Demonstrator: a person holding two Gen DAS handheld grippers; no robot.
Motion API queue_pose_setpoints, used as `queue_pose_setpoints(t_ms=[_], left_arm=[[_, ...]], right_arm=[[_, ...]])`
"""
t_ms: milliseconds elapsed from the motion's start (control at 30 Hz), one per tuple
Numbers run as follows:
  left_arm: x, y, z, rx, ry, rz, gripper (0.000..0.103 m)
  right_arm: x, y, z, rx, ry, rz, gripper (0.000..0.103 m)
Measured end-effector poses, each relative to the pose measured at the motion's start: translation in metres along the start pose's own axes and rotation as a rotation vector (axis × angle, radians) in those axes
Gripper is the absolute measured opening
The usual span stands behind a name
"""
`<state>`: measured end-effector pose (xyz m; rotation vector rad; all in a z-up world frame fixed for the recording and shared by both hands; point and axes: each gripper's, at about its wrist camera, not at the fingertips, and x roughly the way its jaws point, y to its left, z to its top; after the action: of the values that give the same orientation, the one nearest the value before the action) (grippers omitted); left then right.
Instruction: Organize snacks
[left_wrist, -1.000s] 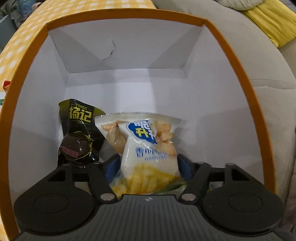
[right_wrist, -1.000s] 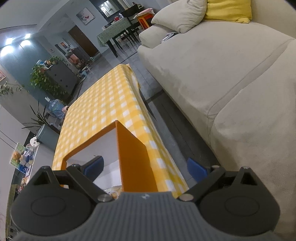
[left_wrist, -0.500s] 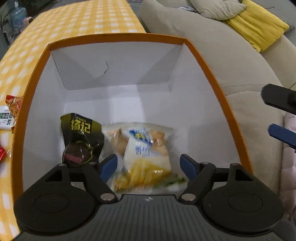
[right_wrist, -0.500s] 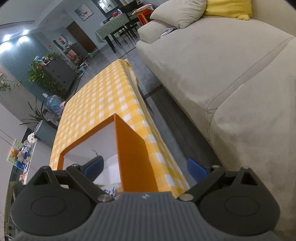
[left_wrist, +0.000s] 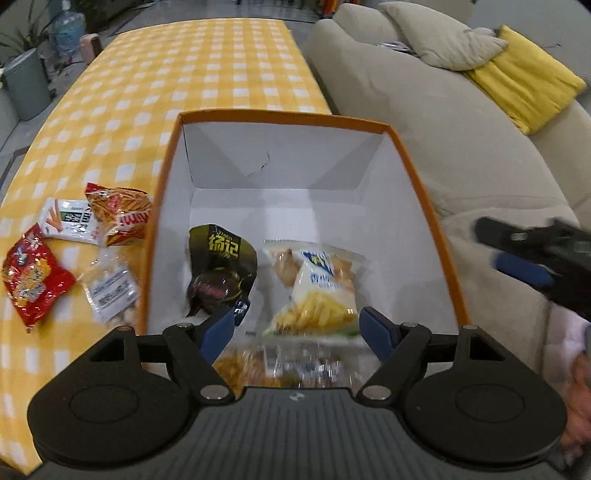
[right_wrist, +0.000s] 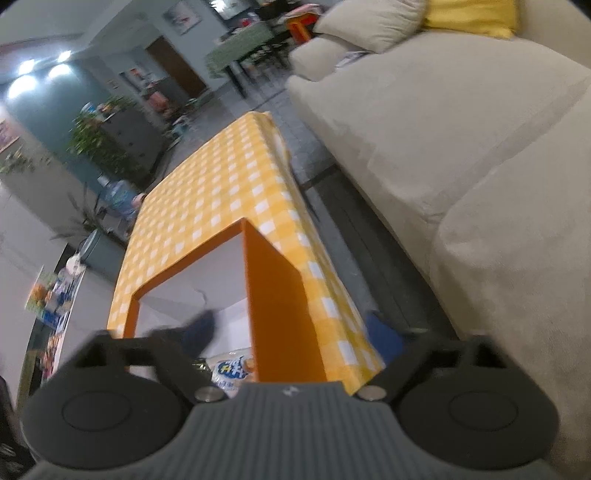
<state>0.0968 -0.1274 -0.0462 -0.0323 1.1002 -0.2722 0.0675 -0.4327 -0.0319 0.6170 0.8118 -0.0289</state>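
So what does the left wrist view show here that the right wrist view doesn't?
Only the left wrist view: four snack packets lying on the tablecloth left of the box, the black packet inside it, and the right claw beside it. Only the right wrist view: the box's orange outer wall, the room beyond. Both: the orange box, the white-and-yellow snack bag, the checked tablecloth, the sofa.

Orange box (left_wrist: 424, 206), white inside, open-topped, on the yellow-checked table: black packet (left_wrist: 221, 266) and clear-and-white biscuit packet (left_wrist: 317, 284) lying flat inside. Left of it, outside: four packets (left_wrist: 74, 254), red, white, clear.
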Motion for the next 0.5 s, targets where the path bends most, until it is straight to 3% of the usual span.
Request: queue_pose_setpoints(t_ms=[67,200,233,367,467,500], left_arm=[[-0.015,0.005,-0.003,0.013,-0.034,0.014,0.090],[-0.040,0.016,-0.012,0.019,-0.094,0.074,0.090],[-0.043,0.020,-0.013,0.014,-0.102,0.078,0.090],[-0.046,0.038,-0.021,-0.017,-0.110,0.071,0.090],[-0.044,0.049,-0.025,-0.036,-0.100,0.066,0.090],[-0.043,0.053,-0.026,-0.039,-0.099,0.069,0.090]], right_arm=[[0.002,0.006,-0.002,-0.041,0.023,0.023,0.055],[0.011,0.022,-0.008,-0.103,0.075,0.068,0.027],[0.014,0.030,-0.011,-0.132,0.089,0.075,0.025],[0.023,0.053,-0.017,-0.230,0.057,-0.045,0.021],[0.025,0.058,-0.017,-0.217,0.021,-0.093,0.011],[0.024,0.058,-0.016,-0.218,0.004,-0.084,0.001]])
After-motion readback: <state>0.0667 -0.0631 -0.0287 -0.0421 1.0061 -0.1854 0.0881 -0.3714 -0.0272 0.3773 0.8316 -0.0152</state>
